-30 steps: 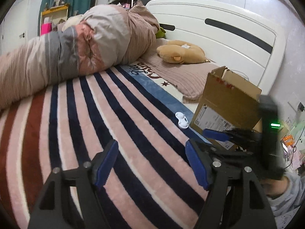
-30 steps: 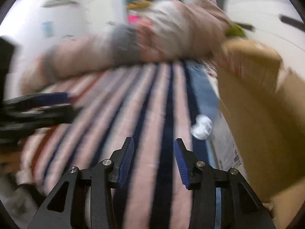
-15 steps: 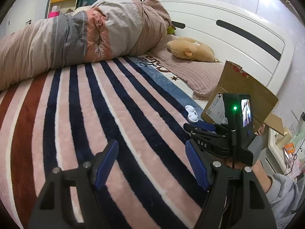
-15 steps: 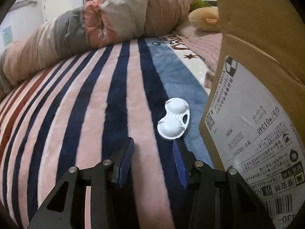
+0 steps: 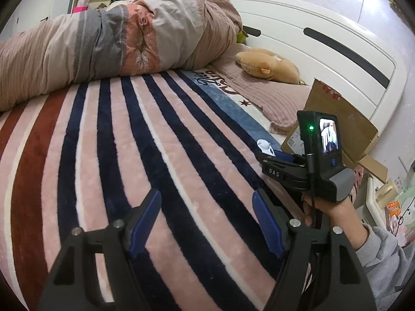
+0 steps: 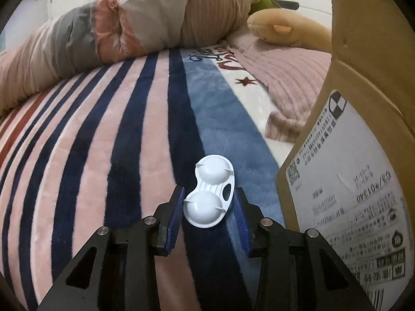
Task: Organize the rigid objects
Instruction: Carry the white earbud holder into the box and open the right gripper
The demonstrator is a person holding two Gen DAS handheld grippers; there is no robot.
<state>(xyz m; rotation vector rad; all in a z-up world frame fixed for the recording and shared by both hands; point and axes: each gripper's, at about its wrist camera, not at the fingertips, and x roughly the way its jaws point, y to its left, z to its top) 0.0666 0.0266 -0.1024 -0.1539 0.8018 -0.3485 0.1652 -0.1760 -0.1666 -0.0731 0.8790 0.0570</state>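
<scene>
Right gripper (image 6: 208, 210): jaws have just been closing around white case (image 6: 210, 191), pads not visibly pressing. Left gripper (image 5: 206, 224): released, empty.

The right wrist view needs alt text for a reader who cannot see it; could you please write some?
The right gripper, its jaws closing, straddles a small white two-cup plastic case lying on a striped blanket; the pads look just short of touching. A cardboard box stands close to the right, a rolled duvet and plush toy behind.
</scene>
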